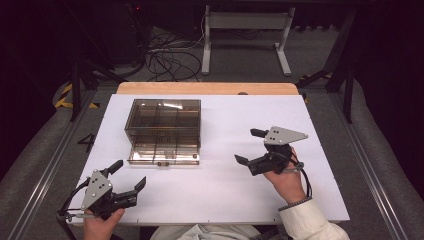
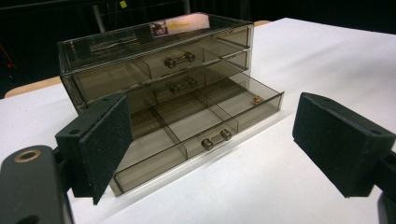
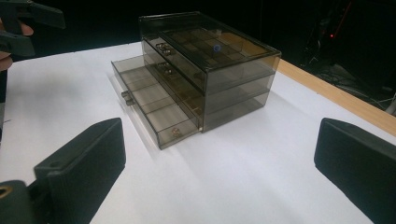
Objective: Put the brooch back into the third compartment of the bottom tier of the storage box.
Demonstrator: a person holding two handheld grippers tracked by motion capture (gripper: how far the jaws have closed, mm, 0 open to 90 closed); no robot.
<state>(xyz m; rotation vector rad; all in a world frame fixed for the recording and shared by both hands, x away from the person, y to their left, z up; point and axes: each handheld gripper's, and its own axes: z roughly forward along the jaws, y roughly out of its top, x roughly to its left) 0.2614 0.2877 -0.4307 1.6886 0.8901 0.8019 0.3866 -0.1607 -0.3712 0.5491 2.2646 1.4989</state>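
Observation:
A smoked clear three-drawer box [image 1: 162, 120] stands on the white table top [image 1: 225, 195], left of centre. Its bottom drawer [image 1: 163, 155] is pulled out toward me; the upper two are shut. In the left gripper view the open drawer [image 2: 196, 128] holds a small brass-coloured piece [image 2: 256, 99] in its right compartment. The same piece [image 3: 176, 132] lies at the near end of the drawer [image 3: 154, 105] in the right gripper view. My left gripper [image 1: 130, 174] is open, in front of the box and apart from it. My right gripper [image 1: 248, 146] is open, to the right of the box.
A wooden table edge [image 1: 207, 88] runs behind the white top. Cables [image 1: 167, 60] and a white frame [image 1: 245, 35] are on the floor beyond. Metal rails [image 1: 45, 170] flank the table. A white sleeve [image 1: 310, 222] comes in at the bottom right.

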